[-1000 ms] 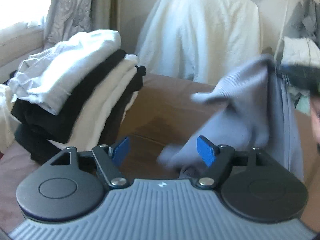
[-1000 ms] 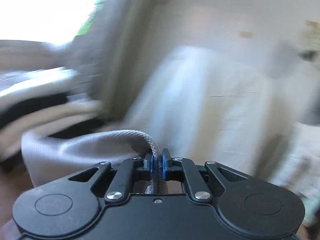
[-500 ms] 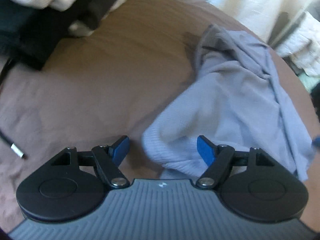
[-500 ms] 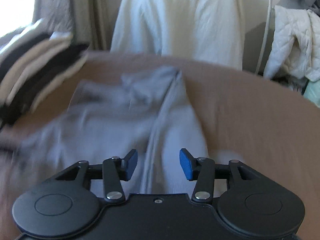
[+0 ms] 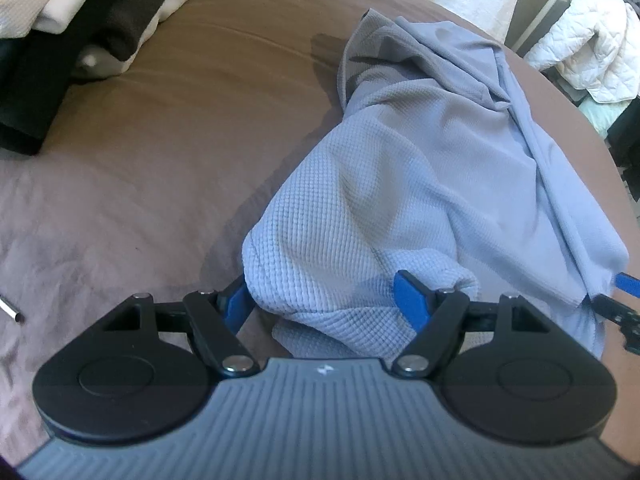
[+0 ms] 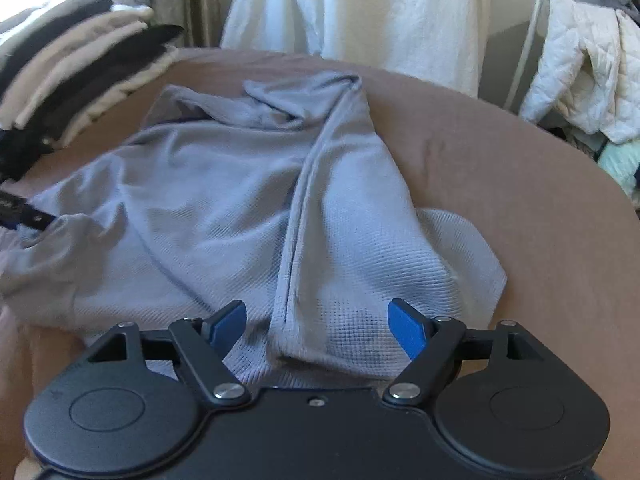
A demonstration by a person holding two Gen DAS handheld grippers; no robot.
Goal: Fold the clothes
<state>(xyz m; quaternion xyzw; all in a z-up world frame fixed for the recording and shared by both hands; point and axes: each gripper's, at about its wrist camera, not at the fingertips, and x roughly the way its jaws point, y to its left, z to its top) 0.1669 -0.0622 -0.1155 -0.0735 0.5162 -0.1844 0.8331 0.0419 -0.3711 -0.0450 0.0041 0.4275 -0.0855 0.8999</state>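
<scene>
A grey-blue waffle-knit garment (image 5: 420, 168) lies crumpled on the brown bed cover (image 5: 160, 160). My left gripper (image 5: 324, 300) is open, its blue pads either side of a bunched near edge of the cloth, not pinching it. In the right wrist view the same garment (image 6: 240, 208) spreads out with a long seam fold down its middle. My right gripper (image 6: 316, 320) is open just over the garment's near hem. A blue fingertip of the right gripper (image 5: 626, 282) shows at the left wrist view's right edge.
A stack of folded white, beige and black clothes (image 6: 68, 60) sits at the far left of the bed (image 6: 520, 200). A white sheet (image 6: 360, 12) hangs behind. A quilted white jacket (image 6: 580, 68) hangs at the right. A small metal plug (image 5: 10, 308) lies at left.
The right gripper let go of the garment, which dropped onto the bed. Both grippers came down low over its near edge, and the left view tilted down from the room to the bed.
</scene>
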